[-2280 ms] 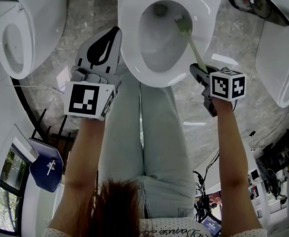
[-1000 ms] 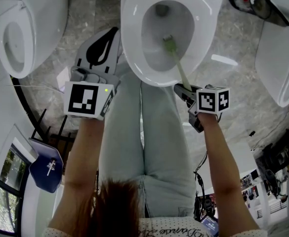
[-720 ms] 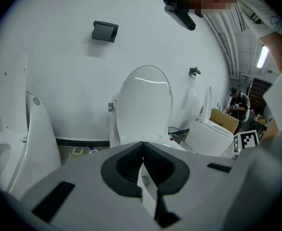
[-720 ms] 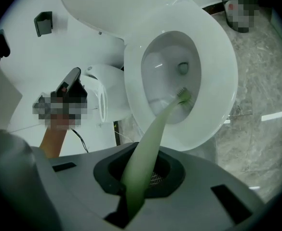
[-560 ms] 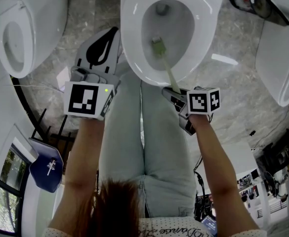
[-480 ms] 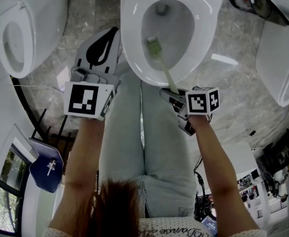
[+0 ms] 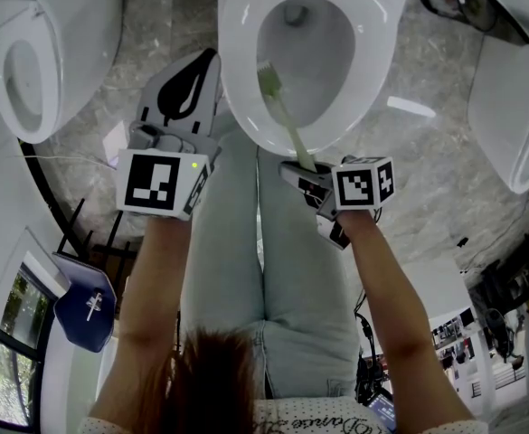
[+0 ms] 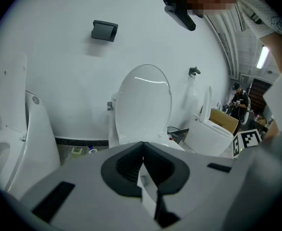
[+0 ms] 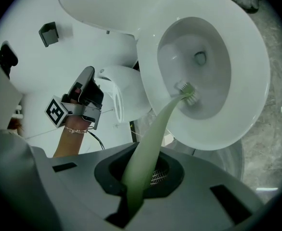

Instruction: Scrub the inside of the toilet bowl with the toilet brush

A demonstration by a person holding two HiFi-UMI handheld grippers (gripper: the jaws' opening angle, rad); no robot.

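Inside the toilet bowl (image 7: 379,51) sits the green toilet brush (image 7: 278,111), pinched by the right tool (image 7: 298,172); the left tool (image 7: 206,67) is pressed together.

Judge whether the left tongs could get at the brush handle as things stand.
Probably yes: the left tongs hang shut and empty beside the bowl, with nothing between them and the brush handle slanting over its near rim, though the right tongs grip it.
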